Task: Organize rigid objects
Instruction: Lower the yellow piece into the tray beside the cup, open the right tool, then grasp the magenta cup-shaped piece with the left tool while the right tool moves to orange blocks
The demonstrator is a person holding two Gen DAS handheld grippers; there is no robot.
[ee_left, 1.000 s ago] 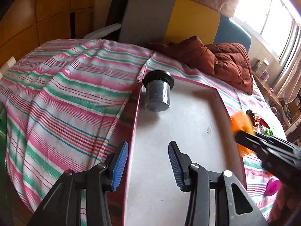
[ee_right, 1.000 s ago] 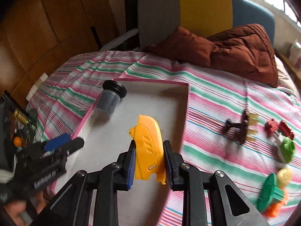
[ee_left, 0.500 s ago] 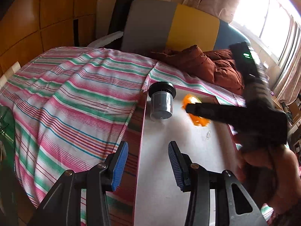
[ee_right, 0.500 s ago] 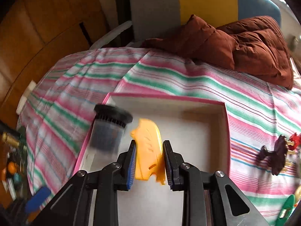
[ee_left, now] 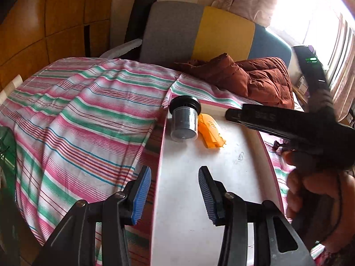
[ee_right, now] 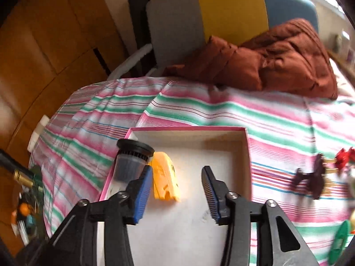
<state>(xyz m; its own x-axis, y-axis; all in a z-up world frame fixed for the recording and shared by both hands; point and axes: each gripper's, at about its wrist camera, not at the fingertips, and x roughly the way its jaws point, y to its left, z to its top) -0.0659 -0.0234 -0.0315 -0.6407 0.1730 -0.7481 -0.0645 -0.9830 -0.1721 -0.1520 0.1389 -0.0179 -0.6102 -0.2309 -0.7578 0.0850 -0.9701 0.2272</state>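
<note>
Released: the yellow plastic piece (ee_right: 165, 176), clamped between the right gripper (ee_right: 176, 187) pads a second ago and carried in over the box, now lies on the white floor of the pink-rimmed box (ee_right: 248, 155), and the jaws have just been opening, standing apart with nothing pressed between them. It rests flat, touching or just beside the dark capped canister (ee_right: 131, 163), which lies on its side against the box's left wall near the far corner; the left wrist view confirms this, yellow piece (ee_left: 209, 130) right next to the canister (ee_left: 184, 118). Left pad of the right gripper sits near the piece's edge, contact there can't be told because of blur. The left gripper (ee_left: 175, 194) hangs over the near left rim of the box (ee_left: 160, 155), jaws fairly wide, empty, straddling the rim without gripping it. A person's hand (ee_left: 317, 201) holds the right tool at the right of that view. So two items are in the box, drop looks done. Likely remaining: the toys out on the striped bedspread (ee_right: 199, 110), namely a dark brown figure (ee_right: 310, 180), a red piece (ee_right: 345, 156), a green piece (ee_right: 339, 241) at the lower right edge. Probably the right gripper goes for those next. Risk is low; the piece looks stable lying flat.
</note>
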